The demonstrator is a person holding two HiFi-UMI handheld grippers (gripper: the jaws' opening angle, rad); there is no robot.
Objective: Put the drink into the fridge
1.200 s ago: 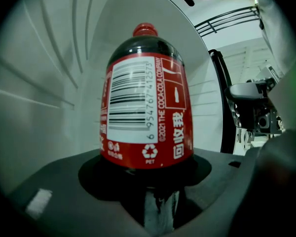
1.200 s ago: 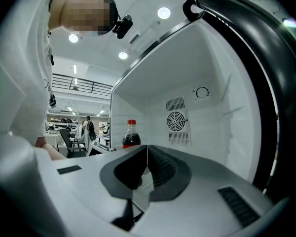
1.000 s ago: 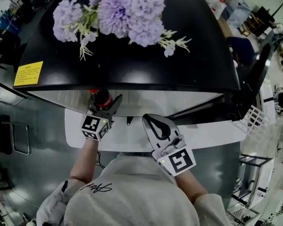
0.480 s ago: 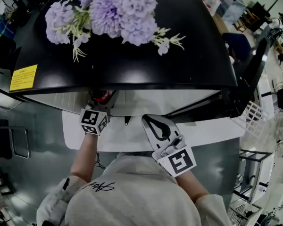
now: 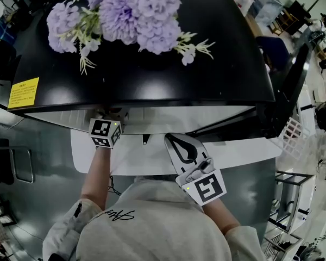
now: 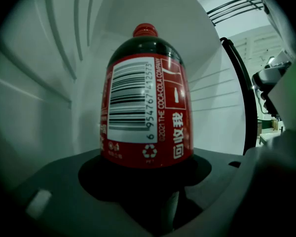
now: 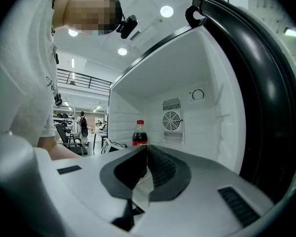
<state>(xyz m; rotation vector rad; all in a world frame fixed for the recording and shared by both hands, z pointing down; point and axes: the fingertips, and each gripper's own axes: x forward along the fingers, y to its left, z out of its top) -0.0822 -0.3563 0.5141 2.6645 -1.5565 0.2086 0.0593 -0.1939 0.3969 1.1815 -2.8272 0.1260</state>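
Note:
A cola bottle (image 6: 147, 107) with a red label and red cap stands upright between the jaws of my left gripper (image 6: 148, 179), which is shut on its lower part. White fridge walls (image 6: 44, 83) surround it. In the right gripper view the bottle (image 7: 139, 134) shows deep inside the fridge, near the back-wall fan grille (image 7: 171, 120). In the head view my left gripper (image 5: 107, 125) reaches under the fridge's black top (image 5: 152, 80), which hides the bottle. My right gripper (image 5: 176, 141) is shut and empty, in front of the fridge opening.
Purple artificial flowers (image 5: 125, 15) lie on the fridge top, and a yellow label (image 5: 23, 93) sits on its left corner. The open fridge door (image 5: 293, 86) with a white rack (image 5: 296, 137) stands to the right. A dark chair (image 5: 5, 162) is at the left.
My left gripper has moved forward into the fridge with the bottle, which has slipped out of sight under the black top in the head view. The right gripper has stayed put.

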